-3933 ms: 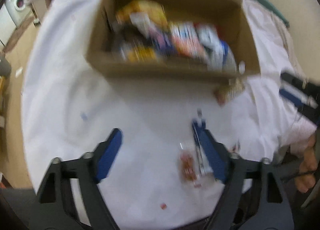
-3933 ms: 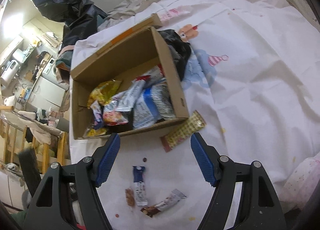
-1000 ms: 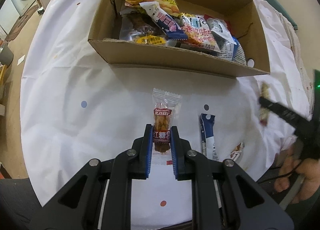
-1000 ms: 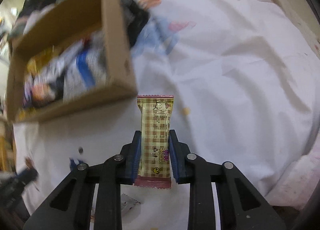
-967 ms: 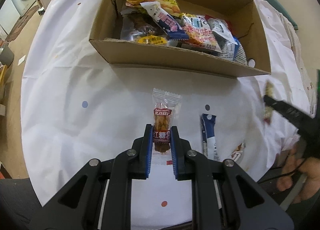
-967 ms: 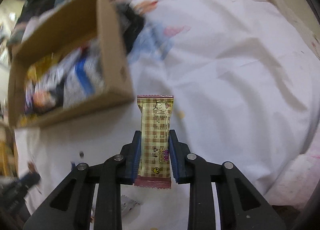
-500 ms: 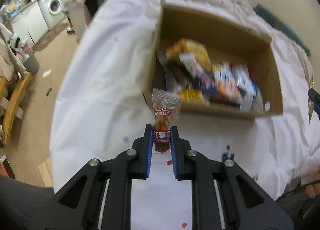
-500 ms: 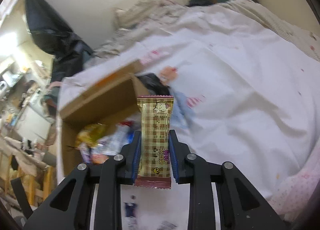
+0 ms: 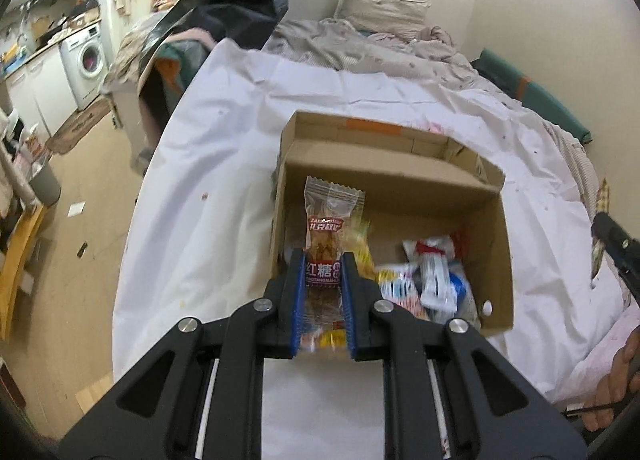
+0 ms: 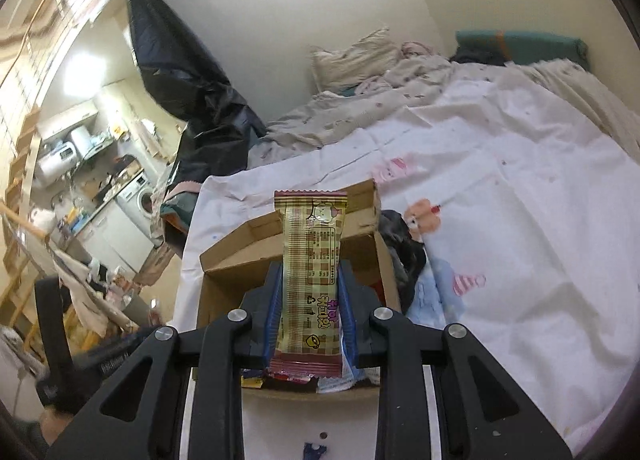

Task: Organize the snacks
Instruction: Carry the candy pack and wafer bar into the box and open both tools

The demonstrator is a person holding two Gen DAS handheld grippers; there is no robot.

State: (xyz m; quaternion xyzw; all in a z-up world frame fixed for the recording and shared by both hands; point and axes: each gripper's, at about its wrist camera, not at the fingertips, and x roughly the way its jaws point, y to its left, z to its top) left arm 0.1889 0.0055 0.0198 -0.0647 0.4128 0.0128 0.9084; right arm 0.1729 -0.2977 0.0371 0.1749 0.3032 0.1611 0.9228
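A: What does the left tool (image 9: 322, 260) hold?

B: Its jaws are clamped on a clear-wrapped brown-sugar snack (image 9: 329, 232), which stands upright in front of the open cardboard box (image 9: 496, 236) on the white bed sheet (image 9: 224, 164).

A: And the right tool (image 10: 309, 280)?

B: It grips a tan checked snack bar (image 10: 310, 260), also upright, above the box's near edge. More snack packets (image 9: 430, 280) lie inside the box.

A: Anything loose?

B: A small blue wrapper (image 10: 315, 449) lies on the sheet below the right tool.
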